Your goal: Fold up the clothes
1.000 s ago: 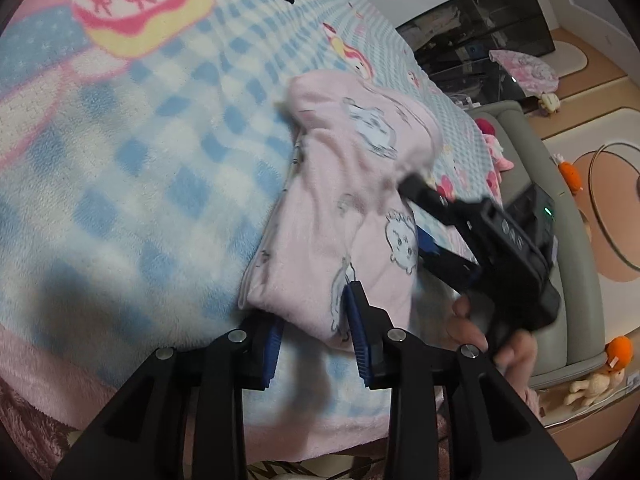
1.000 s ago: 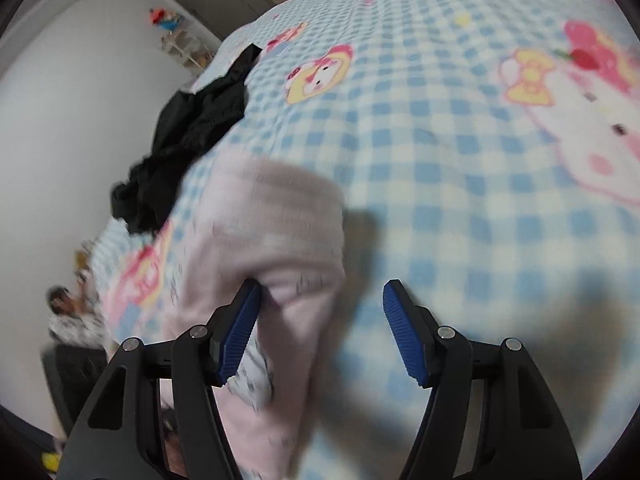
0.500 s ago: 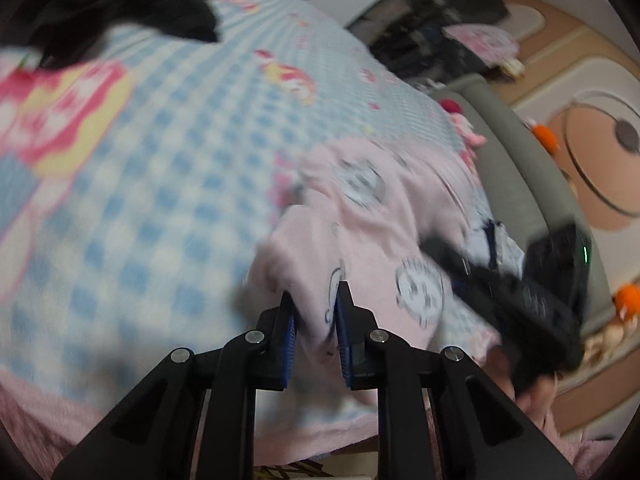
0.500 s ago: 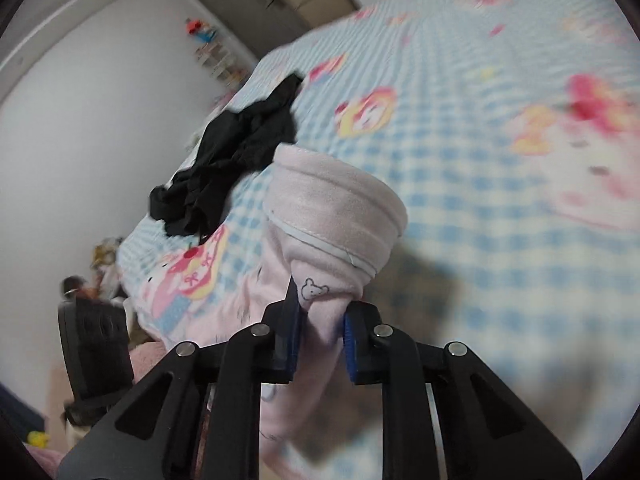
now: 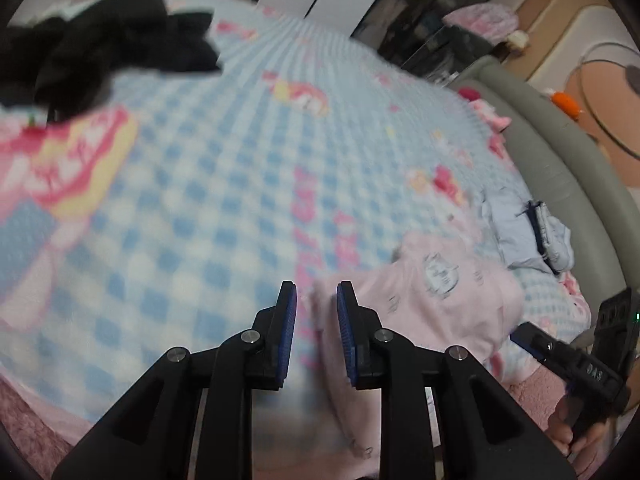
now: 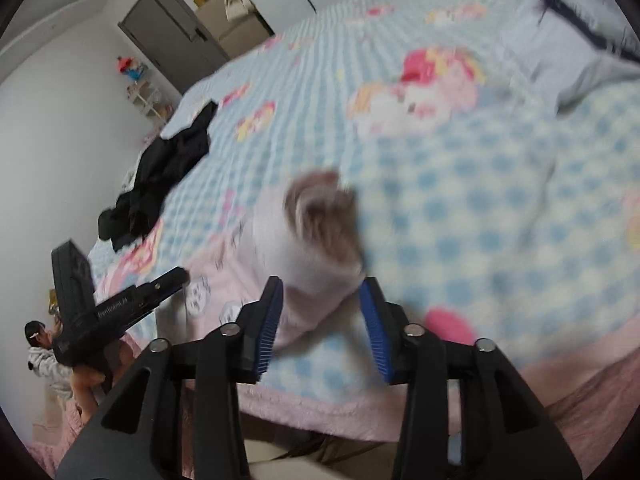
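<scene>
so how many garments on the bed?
3. Pink garment at the near edge by both grippers; black garment heaped at the far left; light blue garment folded at the right edge. More may lie out of view.

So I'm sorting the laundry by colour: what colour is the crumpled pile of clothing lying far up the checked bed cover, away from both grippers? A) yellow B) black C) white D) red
B: the crumpled pile on the blue checked bed cover is black in both wrist views, well apart from the pink garment beside the left gripper and right gripper.
</scene>
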{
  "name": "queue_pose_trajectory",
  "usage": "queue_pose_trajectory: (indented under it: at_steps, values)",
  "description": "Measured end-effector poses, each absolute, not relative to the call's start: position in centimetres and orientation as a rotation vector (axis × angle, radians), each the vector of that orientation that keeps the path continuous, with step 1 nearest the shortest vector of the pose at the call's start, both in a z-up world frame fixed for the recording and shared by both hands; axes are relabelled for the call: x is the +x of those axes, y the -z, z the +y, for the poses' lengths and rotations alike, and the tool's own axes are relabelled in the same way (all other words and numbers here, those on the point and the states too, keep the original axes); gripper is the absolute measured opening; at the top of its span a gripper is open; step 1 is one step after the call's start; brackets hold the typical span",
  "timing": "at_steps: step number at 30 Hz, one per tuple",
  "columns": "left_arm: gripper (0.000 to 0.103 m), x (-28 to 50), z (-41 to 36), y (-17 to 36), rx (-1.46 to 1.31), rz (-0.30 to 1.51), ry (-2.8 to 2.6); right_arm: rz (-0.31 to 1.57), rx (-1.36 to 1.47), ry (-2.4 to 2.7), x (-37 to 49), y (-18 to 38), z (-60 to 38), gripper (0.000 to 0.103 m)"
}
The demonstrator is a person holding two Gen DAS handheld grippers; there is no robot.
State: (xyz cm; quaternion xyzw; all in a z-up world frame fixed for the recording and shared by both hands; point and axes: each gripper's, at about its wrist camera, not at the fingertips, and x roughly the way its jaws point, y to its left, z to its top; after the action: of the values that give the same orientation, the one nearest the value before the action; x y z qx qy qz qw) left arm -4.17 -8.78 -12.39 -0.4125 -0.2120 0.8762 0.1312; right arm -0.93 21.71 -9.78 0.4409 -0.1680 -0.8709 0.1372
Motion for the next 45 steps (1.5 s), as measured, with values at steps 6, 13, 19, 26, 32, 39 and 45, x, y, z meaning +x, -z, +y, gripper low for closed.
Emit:
queue_pose_trajectory:
  at_steps: [6,13,19,26,32,39,45]
  values:
    - [0.024,-4.6,-5.8,12.3,-1.166,-0.529,-2.444,-0.001,1.134,2.564,-0.9,6.7,17.6,0.043]
    - [0.02,-5.8,-4.6,15.5,-1.364,-0.462,-2.407,0.166,1.255,2.527,-5.1,10.3,15.9,0.035]
    - [0.003,-5.6,-6.2,16.1,-1.389,-0.536,-2.389,-0.189,1.363,2.434,-7.7,12.5,20.2,0.037]
    - [0.004,-4.9,-6.5,15.4,-1.369,-0.513,-2.398,-0.453,1.32,2.404,-7.1,10.5,23.2,0.038]
    - [0.041,-4.0,-6.3,13.0,-1.184,-0.548,-2.41,-0.138,1.224,2.426,-7.6,7.8,18.3,0.042]
    - [0.012,-6.6,-5.6,14.9,-1.318,-0.446,-2.497,0.093,1.344,2.44,-10.3,13.4,16.0,0.035]
    - [0.005,-5.9,-9.7,15.2,-1.359,-0.635,-2.508,-0.211,1.331,2.455,-10.6,12.5,19.9,0.039]
